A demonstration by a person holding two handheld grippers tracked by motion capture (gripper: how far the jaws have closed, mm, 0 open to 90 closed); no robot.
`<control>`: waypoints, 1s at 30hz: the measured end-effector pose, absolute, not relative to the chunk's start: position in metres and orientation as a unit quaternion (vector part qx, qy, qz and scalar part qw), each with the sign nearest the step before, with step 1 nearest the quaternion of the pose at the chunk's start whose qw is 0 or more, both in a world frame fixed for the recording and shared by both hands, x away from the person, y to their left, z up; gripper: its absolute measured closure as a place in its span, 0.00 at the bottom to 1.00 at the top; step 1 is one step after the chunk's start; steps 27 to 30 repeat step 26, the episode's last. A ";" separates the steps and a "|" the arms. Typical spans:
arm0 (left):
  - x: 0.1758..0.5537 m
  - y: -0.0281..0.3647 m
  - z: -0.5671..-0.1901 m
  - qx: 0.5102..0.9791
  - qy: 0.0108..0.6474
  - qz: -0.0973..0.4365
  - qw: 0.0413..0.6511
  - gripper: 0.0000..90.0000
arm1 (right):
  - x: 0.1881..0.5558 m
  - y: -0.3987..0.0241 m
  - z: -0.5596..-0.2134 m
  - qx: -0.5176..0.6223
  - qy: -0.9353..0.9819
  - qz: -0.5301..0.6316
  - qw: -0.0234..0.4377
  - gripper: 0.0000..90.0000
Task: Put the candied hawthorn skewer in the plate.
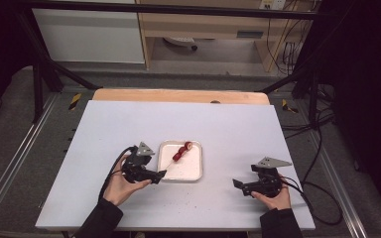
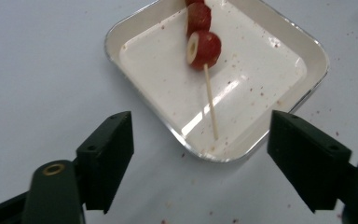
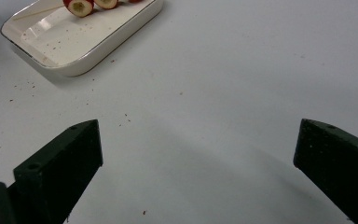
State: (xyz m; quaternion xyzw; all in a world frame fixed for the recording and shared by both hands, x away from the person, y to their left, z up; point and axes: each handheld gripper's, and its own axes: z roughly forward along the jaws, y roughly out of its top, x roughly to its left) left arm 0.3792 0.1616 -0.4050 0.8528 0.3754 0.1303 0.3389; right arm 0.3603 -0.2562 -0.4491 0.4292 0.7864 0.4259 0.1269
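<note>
Inspecting the skewer (image 2: 205,60) lying in the white tray (image 2: 279,32), with both grippers clear of it.

I find the left gripper (image 2: 200,140) with its jaws standing wide apart and nothing between them, hovering just off the near edge of the tray; in the high view that left gripper (image 1: 155,174) sits at the tray's left corner, its tips close to the bare end of the stick. The skewer rests inside the tray on a slant, red fruit slices threaded at its far end, the bare stick running toward the near rim. I note red specks scattered across the tray floor and the white table (image 1: 228,124). The right gripper (image 3: 198,154) also stands with jaws wide apart, empty, over bare table and well apart from the tray, seen at right in the high view (image 1: 239,185).
</note>
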 end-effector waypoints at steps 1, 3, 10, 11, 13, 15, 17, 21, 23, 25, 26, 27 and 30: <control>0.377 0.167 -0.405 0.853 0.374 0.134 0.339 0.21 | 0.360 -0.256 -0.449 0.428 0.787 0.426 0.127 0.02; 0.372 0.179 -0.406 0.850 0.376 0.144 0.341 0.15 | 0.360 -0.257 -0.449 0.427 0.788 0.426 0.127 0.02; 0.358 0.224 -0.419 0.829 0.402 0.151 0.359 0.07 | 0.359 -0.256 -0.449 0.424 0.792 0.421 0.123 0.01; 0.356 0.230 -0.422 0.827 0.404 0.152 0.360 0.07 | 0.359 -0.256 -0.450 0.424 0.793 0.421 0.122 0.01; 0.352 0.241 -0.427 0.823 0.409 0.151 0.364 0.07 | 0.359 -0.255 -0.451 0.421 0.795 0.419 0.121 0.01; 0.348 0.249 -0.433 0.820 0.411 0.153 0.369 0.06 | 0.358 -0.255 -0.452 0.419 0.799 0.414 0.118 0.01; 0.344 0.256 -0.438 0.815 0.413 0.158 0.374 0.06 | 0.357 -0.254 -0.453 0.420 0.802 0.409 0.115 0.01; 0.340 0.263 -0.444 0.814 0.414 0.161 0.374 0.06 | 0.357 -0.253 -0.454 0.419 0.805 0.405 0.111 0.01; 0.340 0.264 -0.445 0.815 0.413 0.158 0.375 0.06 | 0.356 -0.253 -0.454 0.418 0.806 0.405 0.112 0.01; 0.339 0.264 -0.445 0.815 0.413 0.155 0.377 0.06 | 0.356 -0.254 -0.454 0.417 0.806 0.405 0.112 0.01; 0.339 0.264 -0.445 0.815 0.412 0.156 0.377 0.06 | 0.356 -0.254 -0.454 0.417 0.806 0.405 0.111 0.01; 0.339 0.264 -0.445 0.815 0.412 0.156 0.377 0.06 | 0.356 -0.254 -0.454 0.417 0.806 0.405 0.111 0.01; 0.339 0.264 -0.445 0.815 0.412 0.156 0.377 0.06 | 0.356 -0.254 -0.454 0.417 0.806 0.405 0.111 0.01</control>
